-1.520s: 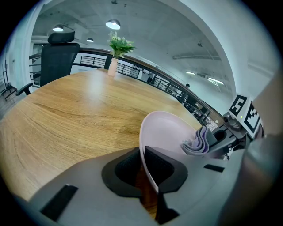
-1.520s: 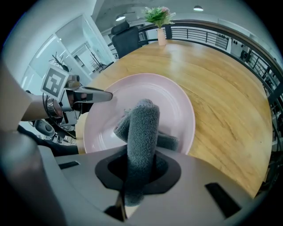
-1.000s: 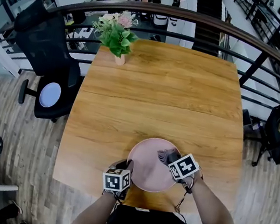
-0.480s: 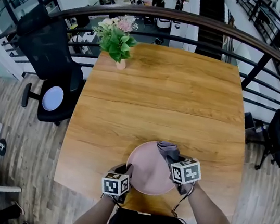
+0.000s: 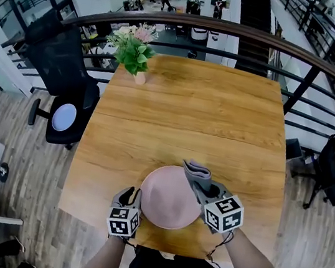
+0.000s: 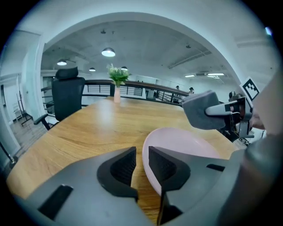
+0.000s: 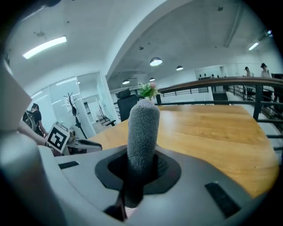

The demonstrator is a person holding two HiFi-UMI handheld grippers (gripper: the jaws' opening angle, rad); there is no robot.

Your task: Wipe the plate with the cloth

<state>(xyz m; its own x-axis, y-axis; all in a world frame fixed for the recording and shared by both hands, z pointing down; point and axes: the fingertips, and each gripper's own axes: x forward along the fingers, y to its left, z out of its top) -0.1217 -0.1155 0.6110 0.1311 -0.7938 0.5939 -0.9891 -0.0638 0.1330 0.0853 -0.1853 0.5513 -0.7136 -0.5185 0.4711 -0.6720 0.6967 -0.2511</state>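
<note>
On the counter (image 5: 189, 115) the plate (image 5: 167, 196) could slide if the right tool (image 5: 202, 186), clamped on the cloth (image 5: 192, 169), wipes again, because the left tool (image 5: 126, 194) has just been opening, with nothing in it.

Bright even indoor light, ceiling lamps (image 6: 108, 52) overhead; strong fisheye warp at edges; dark vignette corners.
</note>
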